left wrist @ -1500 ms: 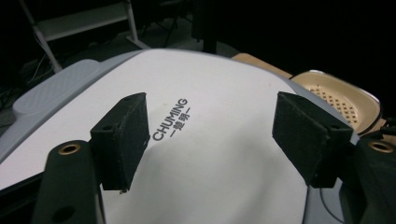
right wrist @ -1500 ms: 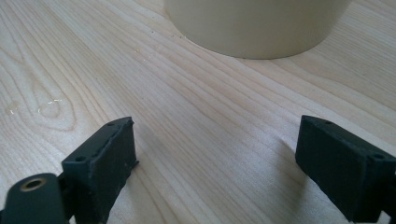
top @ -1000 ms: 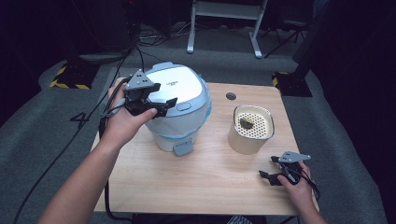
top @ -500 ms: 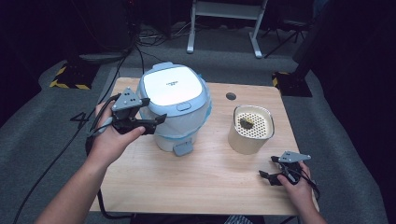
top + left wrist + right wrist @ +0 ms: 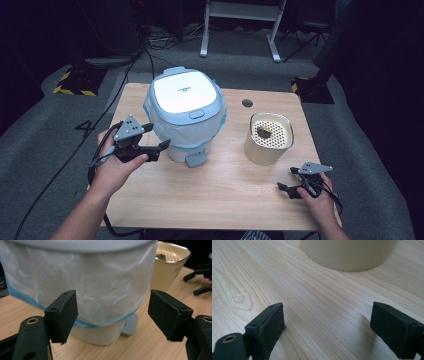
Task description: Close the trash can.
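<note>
A small pedal bin [image 5: 185, 107] with a white and pale blue lid stands on the wooden table [image 5: 225, 195]. A white bag with a blue edge hangs over its rim [image 5: 100, 285]. My left gripper [image 5: 159, 136] hovers just left of the bin's lower side, jaws open and pointing at the bag [image 5: 112, 312], nothing between them. A cream container [image 5: 269, 137] with a perforated top and a dark scrap on it stands right of the bin. My right gripper [image 5: 286, 179] rests low near the table's front right, open, facing the container's base [image 5: 349, 252].
The bin's grey pedal [image 5: 196, 159] sticks out toward the front. A dark round hole [image 5: 247, 103] sits in the table behind the container. Cables trail off the table's left edge. Dark floor and a metal stand lie beyond the far edge.
My left hand has come down and toward the near left, from over the bin's lid to beside its lower wall. The right gripper has stayed put.
</note>
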